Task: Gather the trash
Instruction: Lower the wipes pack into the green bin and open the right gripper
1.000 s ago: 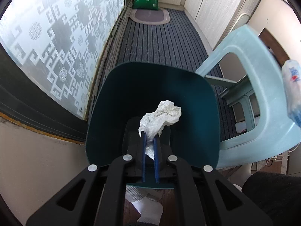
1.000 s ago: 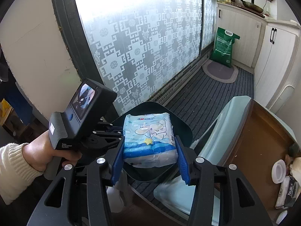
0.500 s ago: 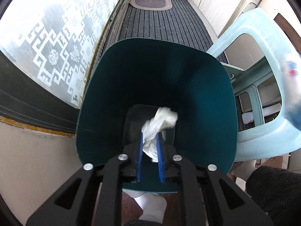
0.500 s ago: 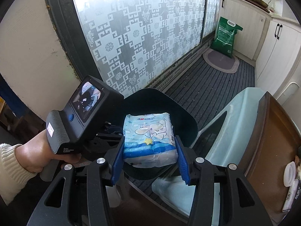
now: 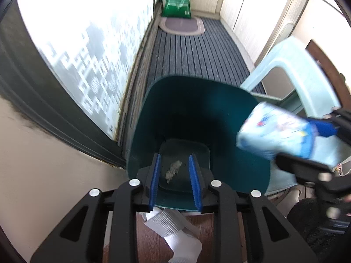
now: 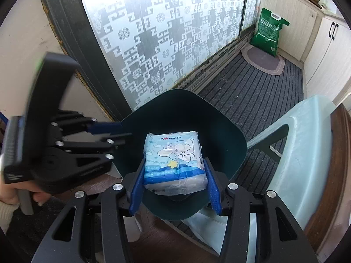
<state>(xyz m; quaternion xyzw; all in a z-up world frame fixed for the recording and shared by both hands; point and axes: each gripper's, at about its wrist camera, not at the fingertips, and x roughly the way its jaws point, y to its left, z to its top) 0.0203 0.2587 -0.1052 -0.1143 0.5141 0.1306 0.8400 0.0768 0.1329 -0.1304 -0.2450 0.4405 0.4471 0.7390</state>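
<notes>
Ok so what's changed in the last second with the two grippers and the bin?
The left gripper opened and let go of the crumpled tissue, which now lies at the bottom of the teal bin. The right gripper carried its tissue pack in over the bin's mouth. Unchanged: the pack is still clamped between the right fingers, and the bin stands by the blue stool.

Striped grey floor mat (image 5: 197,59) under teal bin (image 5: 197,114), pale stool (image 6: 307,144), green bag (image 6: 267,34).
</notes>
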